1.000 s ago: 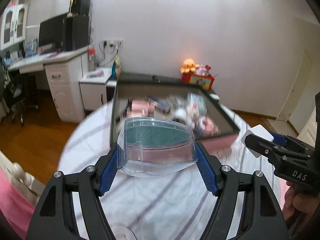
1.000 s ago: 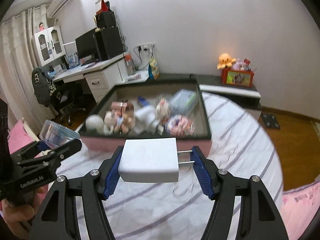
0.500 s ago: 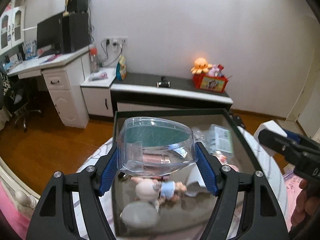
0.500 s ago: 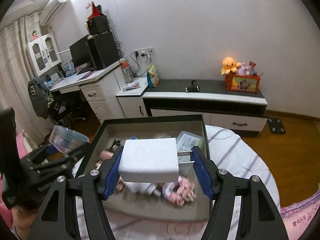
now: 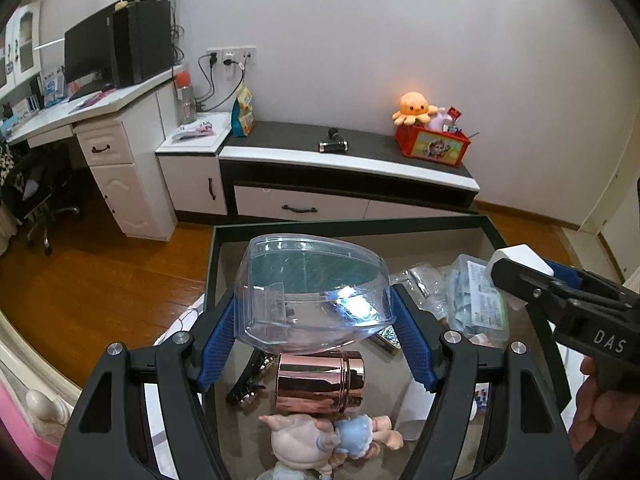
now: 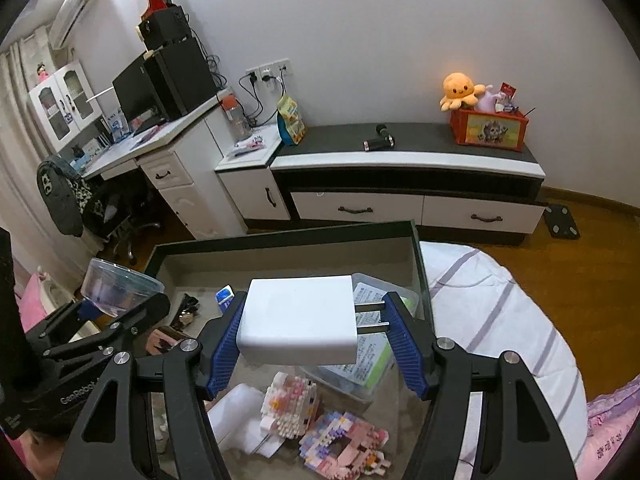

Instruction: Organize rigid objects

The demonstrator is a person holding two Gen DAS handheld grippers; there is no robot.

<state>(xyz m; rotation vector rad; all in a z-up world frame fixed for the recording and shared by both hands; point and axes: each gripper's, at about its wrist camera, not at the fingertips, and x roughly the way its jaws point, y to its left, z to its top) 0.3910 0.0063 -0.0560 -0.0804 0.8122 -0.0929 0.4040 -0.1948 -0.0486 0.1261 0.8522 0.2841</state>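
Observation:
My left gripper [image 5: 316,328] is shut on a clear plastic container [image 5: 312,296] and holds it above the dark-rimmed storage box [image 5: 344,227]. My right gripper [image 6: 316,332] is shut on a white plug adapter [image 6: 300,320], its two prongs pointing right, also above the box [image 6: 280,236]. The right gripper with the adapter [image 5: 520,264] shows at the right of the left wrist view. The left gripper with the container [image 6: 116,292] shows at the left of the right wrist view. A rose-gold tin [image 5: 320,380], a small doll [image 5: 320,440], brick figures [image 6: 320,420] and a clear packet box [image 6: 372,360] lie in the box.
The box rests on a round table with a striped cloth [image 6: 500,320]. Behind it stand a low black-and-white cabinet [image 6: 400,176] with a red toy crate [image 6: 488,128], and a white desk [image 5: 100,136] with a monitor. Wooden floor surrounds the table.
Both grippers have moved forward and up over the box with their objects still held. The box interior now lies below them instead of ahead.

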